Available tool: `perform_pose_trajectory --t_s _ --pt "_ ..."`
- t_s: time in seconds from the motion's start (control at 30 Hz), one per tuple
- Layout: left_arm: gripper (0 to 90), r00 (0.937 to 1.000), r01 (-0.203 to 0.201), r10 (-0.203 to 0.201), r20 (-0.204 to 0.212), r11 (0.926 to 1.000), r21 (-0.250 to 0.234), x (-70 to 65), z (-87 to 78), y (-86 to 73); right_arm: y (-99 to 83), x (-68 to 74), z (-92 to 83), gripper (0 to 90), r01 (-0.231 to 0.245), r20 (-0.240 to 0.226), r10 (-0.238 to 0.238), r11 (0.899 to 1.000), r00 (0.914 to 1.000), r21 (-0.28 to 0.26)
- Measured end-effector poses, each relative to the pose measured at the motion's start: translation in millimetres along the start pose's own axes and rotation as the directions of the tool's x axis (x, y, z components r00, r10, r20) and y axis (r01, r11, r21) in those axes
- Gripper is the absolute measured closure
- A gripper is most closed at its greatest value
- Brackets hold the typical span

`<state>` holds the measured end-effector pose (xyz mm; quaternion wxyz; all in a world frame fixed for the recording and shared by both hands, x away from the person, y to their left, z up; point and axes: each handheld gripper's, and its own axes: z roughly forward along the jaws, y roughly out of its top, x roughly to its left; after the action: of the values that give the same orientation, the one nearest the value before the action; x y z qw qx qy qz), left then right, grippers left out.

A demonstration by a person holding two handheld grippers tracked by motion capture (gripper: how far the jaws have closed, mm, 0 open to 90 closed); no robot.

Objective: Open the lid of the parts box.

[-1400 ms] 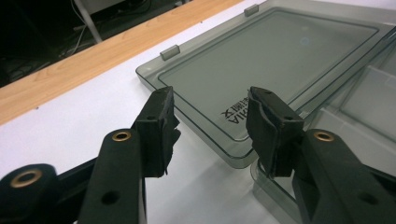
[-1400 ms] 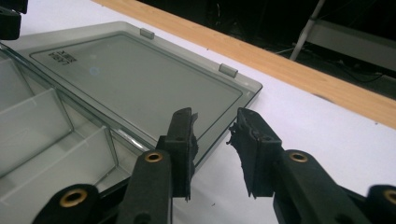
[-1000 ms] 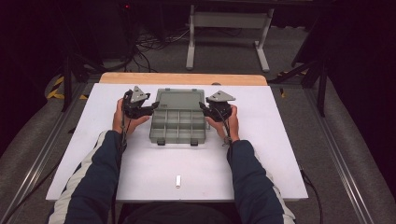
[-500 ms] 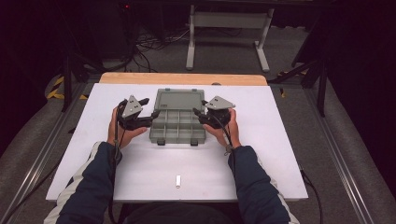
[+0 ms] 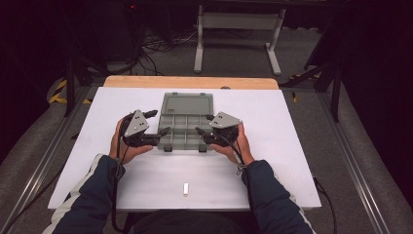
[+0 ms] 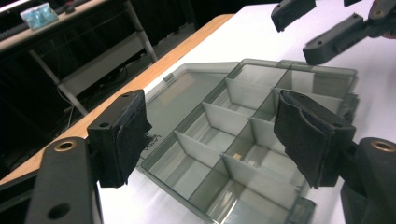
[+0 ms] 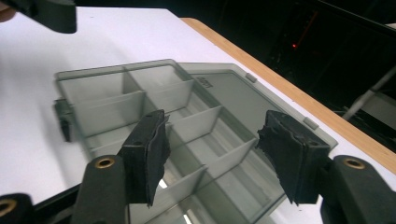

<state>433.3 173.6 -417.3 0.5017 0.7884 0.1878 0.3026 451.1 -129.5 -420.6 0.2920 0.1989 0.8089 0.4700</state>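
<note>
High view: our left hand-held gripper (image 5: 163, 134) and right hand-held gripper (image 5: 199, 134) flank the open compartment box (image 5: 187, 122) mid-surface (image 5: 292, 146), jaws just opening, nothing between them. A loose white piece (image 5: 185, 189) at 6 o'clock risks being swept off by a sleeve.

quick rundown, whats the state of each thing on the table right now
compartment box: open, lid laid flat on the far side, resting on the table, not held
left gripper: open, jaws just been opening, nothing between them, at the box's left side
right gripper: open, jaws just been opening, nothing between them, at the box's right side
small white piece: lying loose near the table's front edge, untouched
table: white top, bearing the box
</note>
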Motion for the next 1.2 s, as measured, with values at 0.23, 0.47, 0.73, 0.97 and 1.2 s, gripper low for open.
perform_pose_trajectory --t_s 0.23,0.47,0.73,0.97,1.2 --pt "25.9 0.9992 -0.031 0.031 0.024 0.9995 0.0 -14.8 -8.0 1.1 2.1 9.2 -12.8 36.4 0.009 0.004 -0.009 1.0 1.0 -0.026" --pt "24.4 0.9985 -0.027 0.029 0.046 0.9991 -0.032 -23.7 -19.7 1.4 2.2 19.4 -21.4 32.3 0.037 -0.023 -0.038 0.999 0.999 -0.023" --pt "22.8 0.9972 -0.039 0.042 0.063 0.9986 -0.034 -30.0 -28.4 -3.2 -0.2 25.8 -28.7 29.0 0.055 -0.043 -0.055 0.998 0.9975 -0.004" --pt "20.8 0.9961 -0.056 0.058 0.066 0.9979 -0.033 -32.9 -40.1 -10.1 -2.7 30.2 -36.9 26.8 0.054 -0.059 -0.054 0.999 0.9968 -0.002" --pt "18.0 0.9961 -0.058 0.061 0.065 0.9976 -0.037 -36.0 -50.4 -17.1 -6.7 35.6 -42.6 23.4 0.064 -0.075 -0.063 0.998 0.9952 0.012"
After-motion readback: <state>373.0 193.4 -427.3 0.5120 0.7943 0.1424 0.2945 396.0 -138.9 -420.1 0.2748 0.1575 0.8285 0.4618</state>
